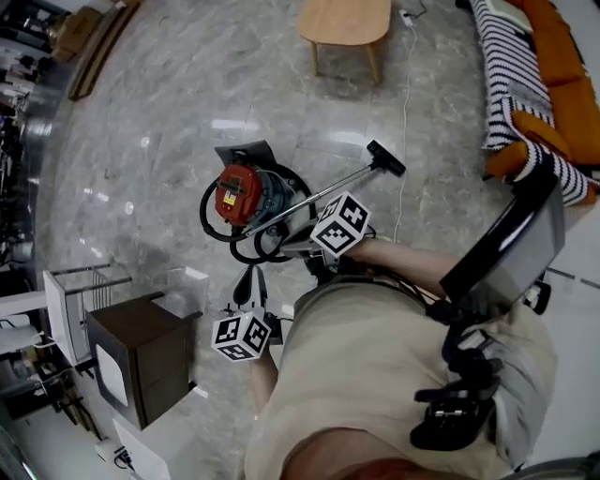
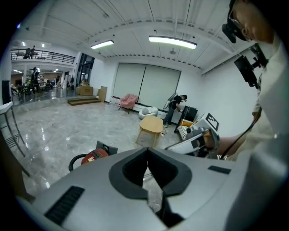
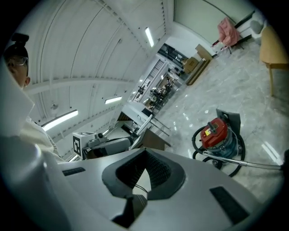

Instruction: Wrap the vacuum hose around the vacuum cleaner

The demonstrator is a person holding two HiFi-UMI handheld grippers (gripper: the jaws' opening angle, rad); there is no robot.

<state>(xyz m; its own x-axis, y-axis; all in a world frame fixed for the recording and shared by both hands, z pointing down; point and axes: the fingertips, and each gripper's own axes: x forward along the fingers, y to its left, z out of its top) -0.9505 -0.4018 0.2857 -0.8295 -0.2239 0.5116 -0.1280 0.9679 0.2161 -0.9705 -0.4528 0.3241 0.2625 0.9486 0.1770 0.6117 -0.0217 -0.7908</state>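
The vacuum cleaner (image 1: 242, 195) with its red top stands on the marble floor, and its black hose (image 1: 214, 223) lies in loops around the base. A metal wand (image 1: 333, 187) runs from it to a black floor nozzle (image 1: 385, 157). My left gripper (image 1: 251, 279) is shut and empty just short of the vacuum, pointing at it. My right gripper (image 1: 281, 246) is shut and empty beside the hose loops, under the wand. In the left gripper view the shut gripper (image 2: 147, 155) faces the vacuum (image 2: 94, 155). In the right gripper view the shut gripper (image 3: 145, 155) has the vacuum (image 3: 217, 133) to its right.
A wooden table (image 1: 345, 23) stands beyond the vacuum, with a white cable (image 1: 405, 122) on the floor beside it. A striped sofa with orange cushions (image 1: 525, 84) is at the far right. A brown cabinet (image 1: 136, 352) and a white rack (image 1: 80, 300) stand to my left.
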